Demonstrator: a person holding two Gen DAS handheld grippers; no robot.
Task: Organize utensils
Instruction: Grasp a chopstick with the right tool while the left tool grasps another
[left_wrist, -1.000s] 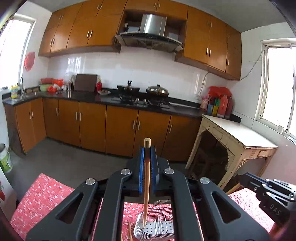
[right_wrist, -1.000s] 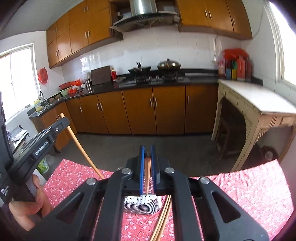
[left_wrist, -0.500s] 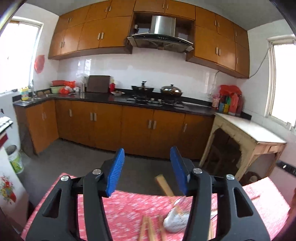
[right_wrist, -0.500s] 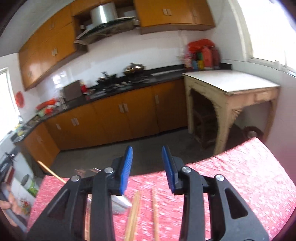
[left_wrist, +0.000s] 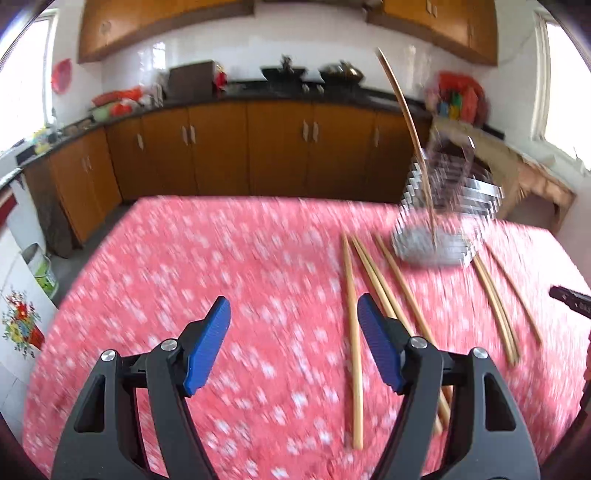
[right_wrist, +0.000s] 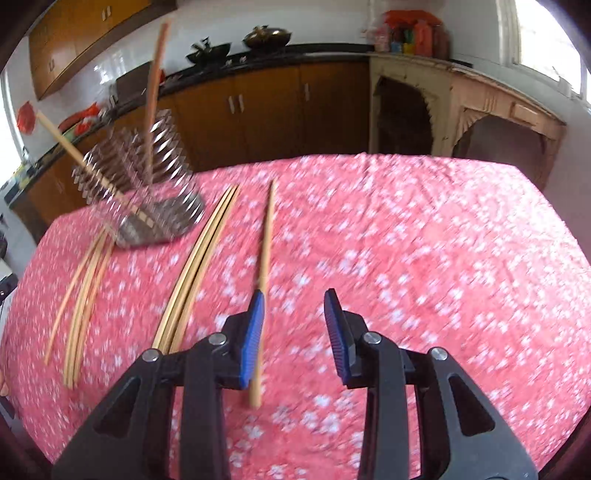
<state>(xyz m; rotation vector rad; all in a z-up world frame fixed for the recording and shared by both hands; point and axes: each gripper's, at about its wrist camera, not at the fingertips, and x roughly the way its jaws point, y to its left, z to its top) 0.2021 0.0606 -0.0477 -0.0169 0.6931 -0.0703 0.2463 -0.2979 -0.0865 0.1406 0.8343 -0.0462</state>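
A silver wire-mesh utensil basket (right_wrist: 140, 184) stands on the red floral tablecloth (right_wrist: 406, 240), toward the far edge of the table. Two long wooden chopsticks lean in it: one pale stick (right_wrist: 79, 157) tilted far over to the left in the right wrist view, and one darker, reddish stick (right_wrist: 153, 92) that stands nearly upright. The left wrist view shows the basket (left_wrist: 443, 206) blurred, with only one stick (left_wrist: 406, 114) clear.

Loose chopsticks lie flat on the cloth near the basket. In the right wrist view there is a bundle of about three (right_wrist: 83, 291) to the left, a close-set bundle of about three (right_wrist: 195, 266) in the middle, and a single stick (right_wrist: 266, 258) whose near end passes under the right gripper's (right_wrist: 295, 325) left finger. Blur makes the bundle counts uncertain.

The right gripper's blue-padded jaws are spread and hold nothing. The left gripper (left_wrist: 291, 339) is also wide apart and empty over bare cloth, left of the sticks.
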